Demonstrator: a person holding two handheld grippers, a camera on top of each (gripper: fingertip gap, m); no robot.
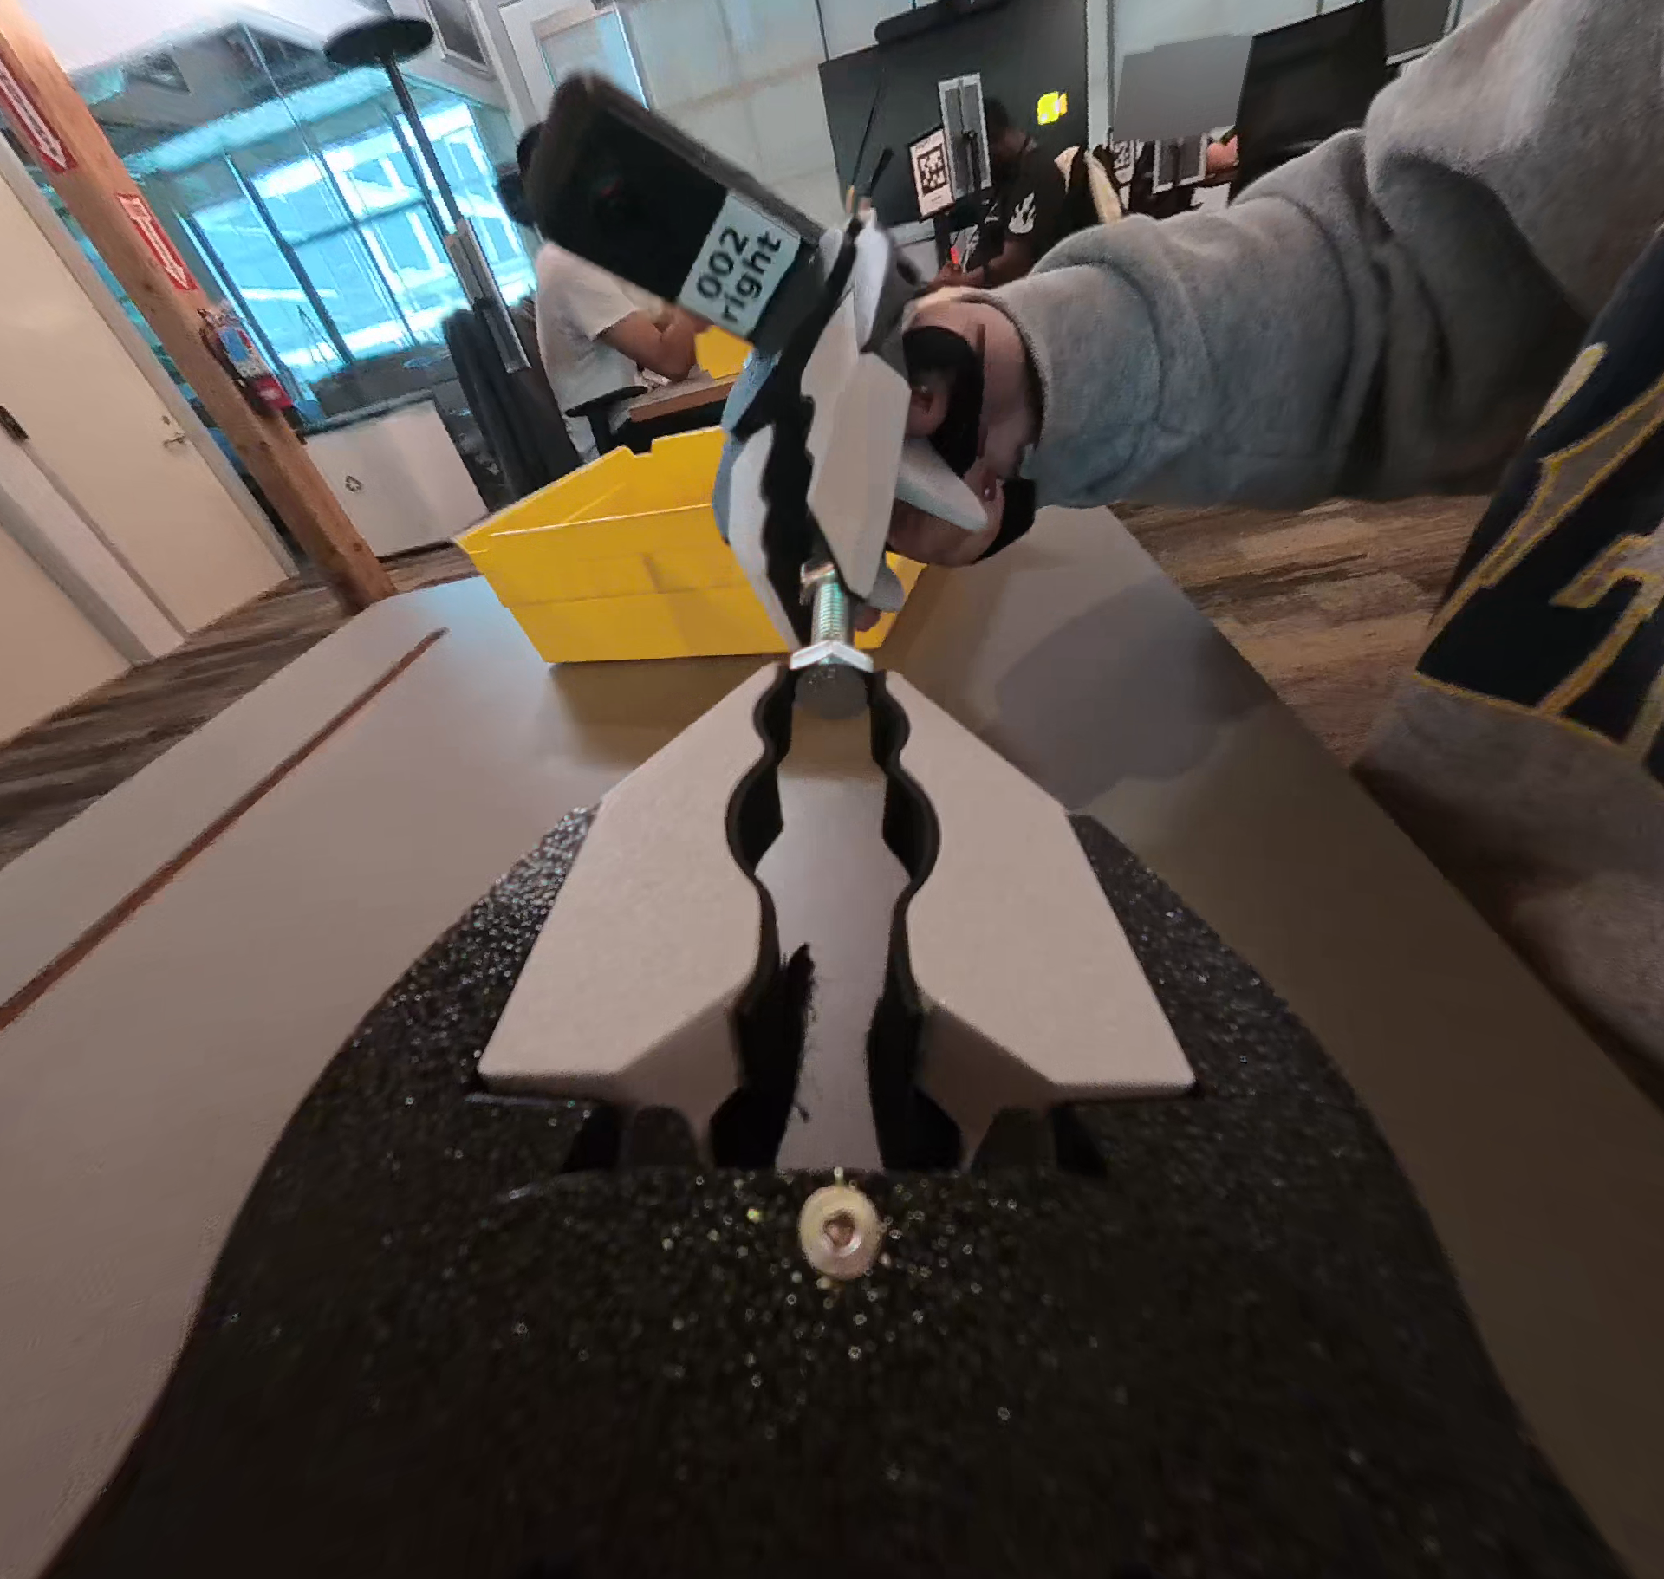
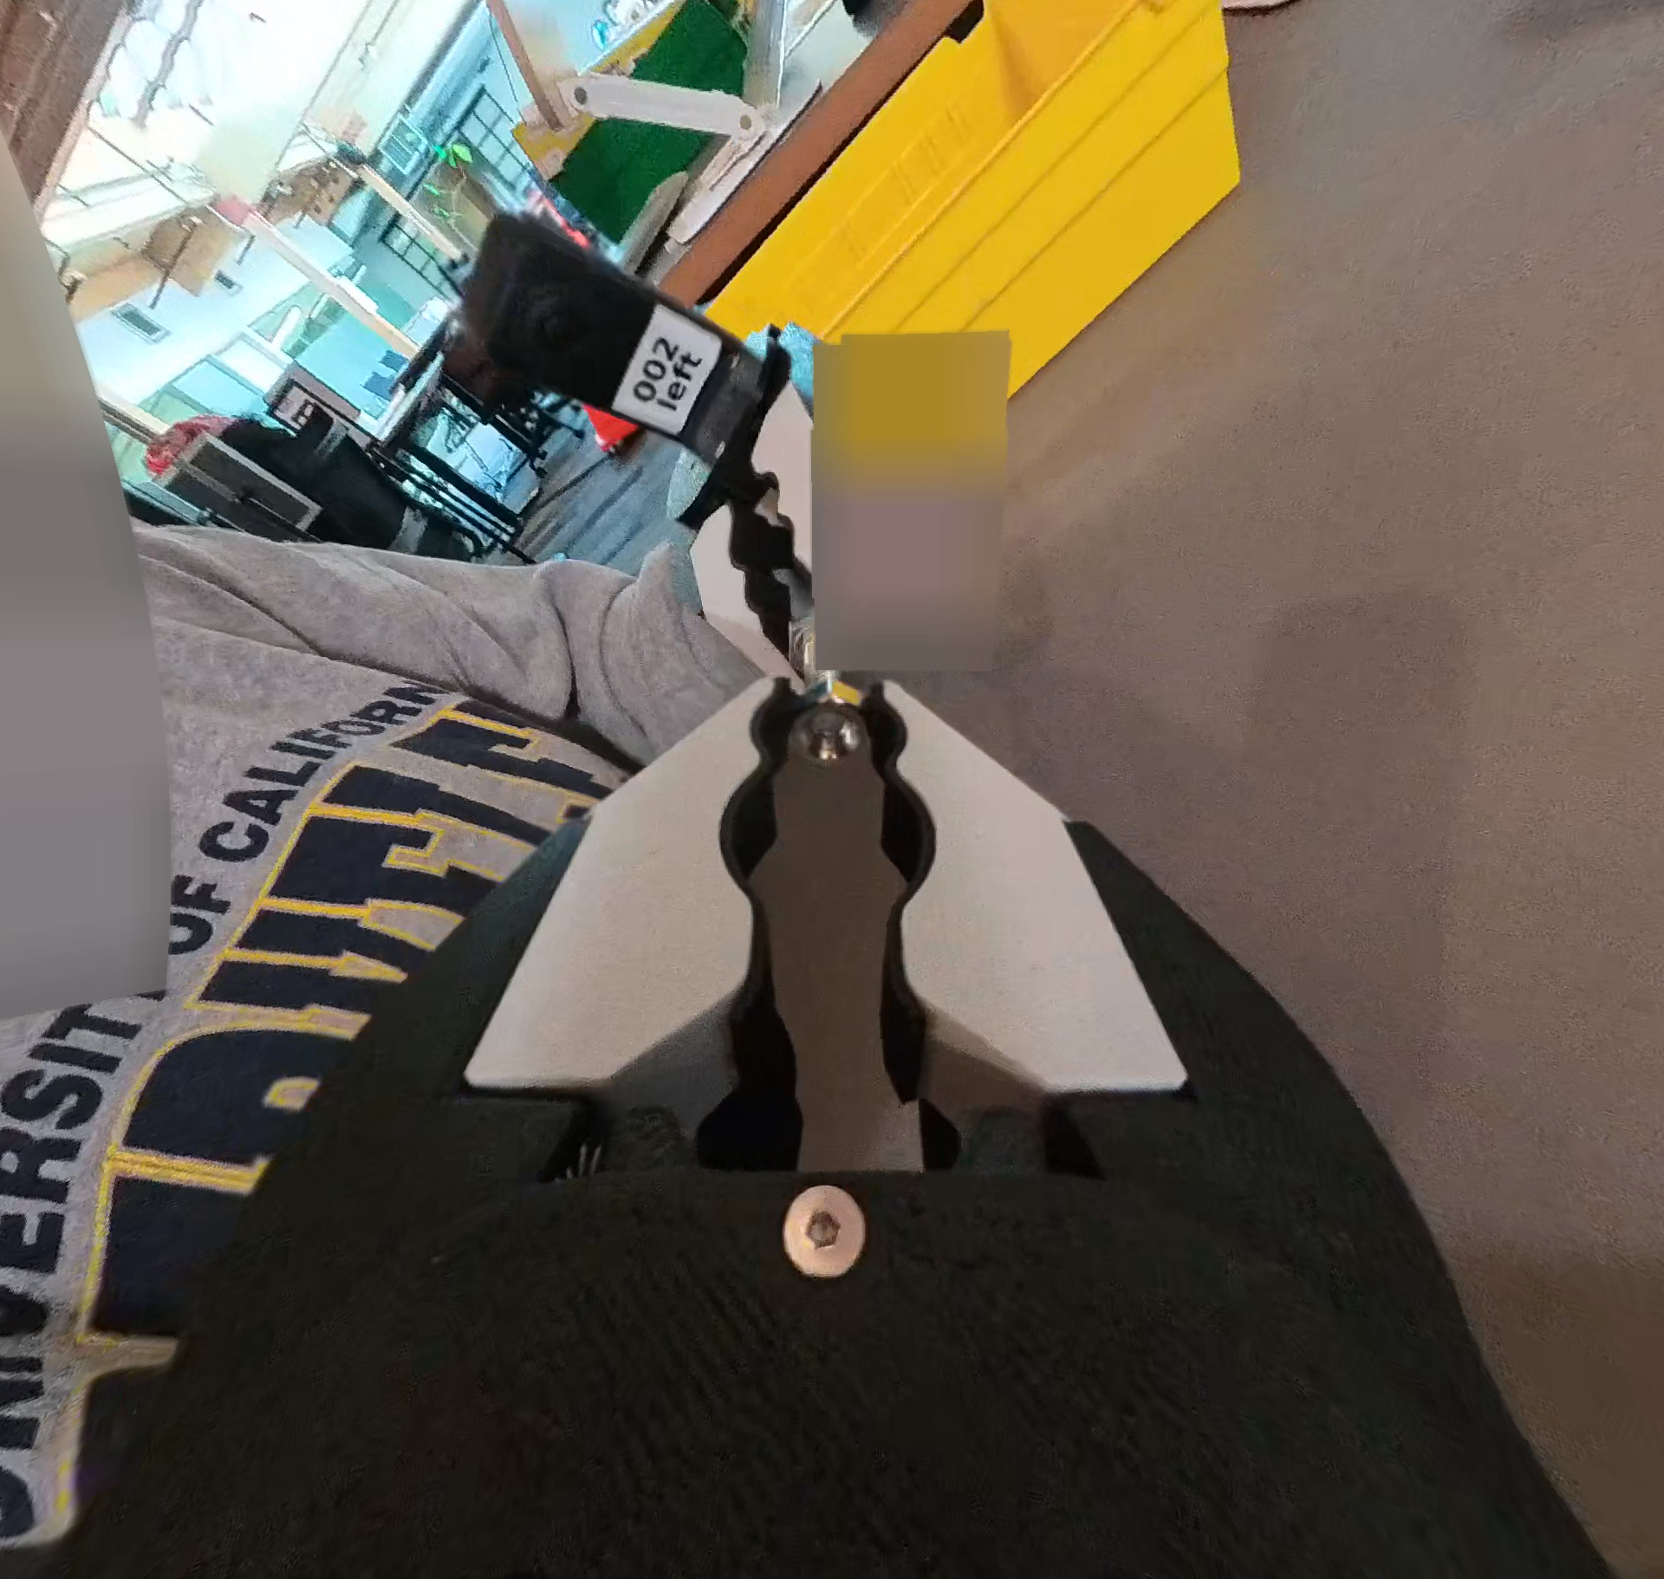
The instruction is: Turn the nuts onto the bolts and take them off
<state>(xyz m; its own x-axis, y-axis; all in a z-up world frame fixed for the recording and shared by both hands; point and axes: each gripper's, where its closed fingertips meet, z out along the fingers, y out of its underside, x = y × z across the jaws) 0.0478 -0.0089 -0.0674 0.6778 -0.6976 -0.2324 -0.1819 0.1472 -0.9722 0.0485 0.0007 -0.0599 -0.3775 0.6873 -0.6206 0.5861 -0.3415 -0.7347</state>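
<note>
At frame centre, above the desk (image 1: 270,815), left tongs (image 1: 830,698) clamp the bolt (image 1: 827,613) head; right tongs (image 2: 824,712) pinch its threaded end. Nut (image 1: 830,659) sits near the head. Keep axes aligned while twisting.

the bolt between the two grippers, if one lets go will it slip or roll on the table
Probably stiff and heavy for its size: the bolt looks like solid bright metal. The left gripper pinches only its smooth head at the fingertips, so it may twist or slip. On the flat table, its round shank would likely roll.
</note>
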